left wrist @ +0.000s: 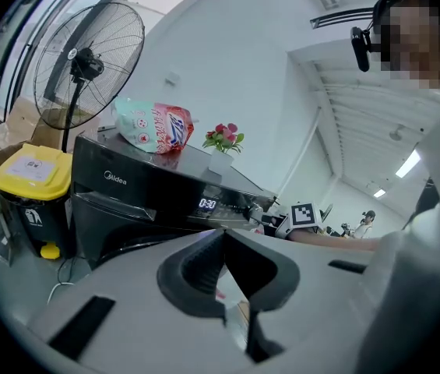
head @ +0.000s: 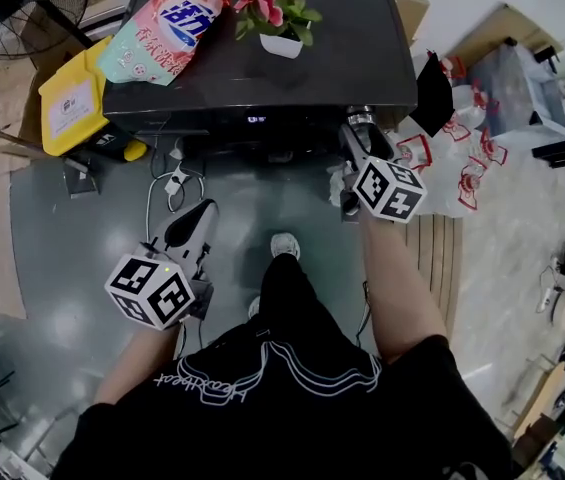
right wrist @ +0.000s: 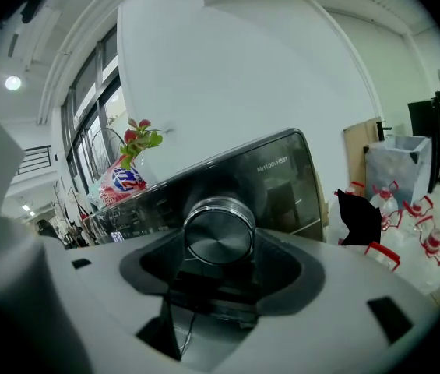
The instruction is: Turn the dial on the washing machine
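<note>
The black washing machine [head: 347, 63] stands in front of me. Its silver dial [right wrist: 217, 226] sits on the front panel, just under the top's right end. My right gripper [head: 360, 123] reaches up to that panel; in the right gripper view the jaws of the right gripper [right wrist: 220, 246] close on the dial's two sides. My left gripper [head: 204, 208] hangs low at the left, away from the machine. In its own view the left gripper [left wrist: 223, 236] has its tips together with nothing between them. The lit display [left wrist: 208, 204] shows at the panel's middle.
A detergent bag [head: 167, 23] and a potted flower [head: 277, 13] rest on the machine's top. A yellow bin [head: 72, 103] and a standing fan [head: 22, 3] are at the left. A power strip with cables [head: 174, 180] lies on the floor. Red-and-white bags [head: 462, 158] pile up at the right.
</note>
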Available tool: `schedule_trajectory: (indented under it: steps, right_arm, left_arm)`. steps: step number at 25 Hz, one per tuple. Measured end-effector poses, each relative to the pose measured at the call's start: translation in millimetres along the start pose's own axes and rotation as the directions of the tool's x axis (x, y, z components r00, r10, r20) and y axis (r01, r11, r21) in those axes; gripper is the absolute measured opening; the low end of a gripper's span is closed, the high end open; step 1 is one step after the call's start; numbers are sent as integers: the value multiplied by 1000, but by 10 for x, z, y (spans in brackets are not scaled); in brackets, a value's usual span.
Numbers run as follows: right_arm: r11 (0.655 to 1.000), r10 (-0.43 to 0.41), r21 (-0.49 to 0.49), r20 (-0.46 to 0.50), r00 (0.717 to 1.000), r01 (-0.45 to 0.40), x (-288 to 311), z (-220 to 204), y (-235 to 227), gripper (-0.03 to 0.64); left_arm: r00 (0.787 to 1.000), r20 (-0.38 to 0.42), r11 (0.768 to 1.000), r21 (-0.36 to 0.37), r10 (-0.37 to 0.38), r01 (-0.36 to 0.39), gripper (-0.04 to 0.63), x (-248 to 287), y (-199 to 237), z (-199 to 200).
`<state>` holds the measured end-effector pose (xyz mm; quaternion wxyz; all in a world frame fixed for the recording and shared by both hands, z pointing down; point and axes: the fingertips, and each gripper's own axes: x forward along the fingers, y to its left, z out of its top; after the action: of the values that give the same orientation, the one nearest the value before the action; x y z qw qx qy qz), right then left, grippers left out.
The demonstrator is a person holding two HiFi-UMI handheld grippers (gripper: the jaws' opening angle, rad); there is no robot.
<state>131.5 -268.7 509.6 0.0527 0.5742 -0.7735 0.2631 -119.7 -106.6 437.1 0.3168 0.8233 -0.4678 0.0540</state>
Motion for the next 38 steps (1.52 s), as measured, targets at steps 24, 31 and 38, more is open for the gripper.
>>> schedule_trajectory:
  steps: [24, 31, 38]
  right_arm:
    - [920, 121, 370, 50, 991, -131, -4, -4, -14, 285]
    - [885, 144, 436, 70, 987, -160, -11, -10, -15, 284]
    - [791, 167, 575, 127, 978, -210, -2, -12, -23, 283]
  left_arm:
    - [1000, -7, 1000, -4, 8, -8, 5, -68, -13, -63]
    - [1000, -8, 1000, -2, 8, -8, 5, -82, -9, -68]
    - [1000, -12, 1000, 1, 7, -7, 6, -82, 2, -50]
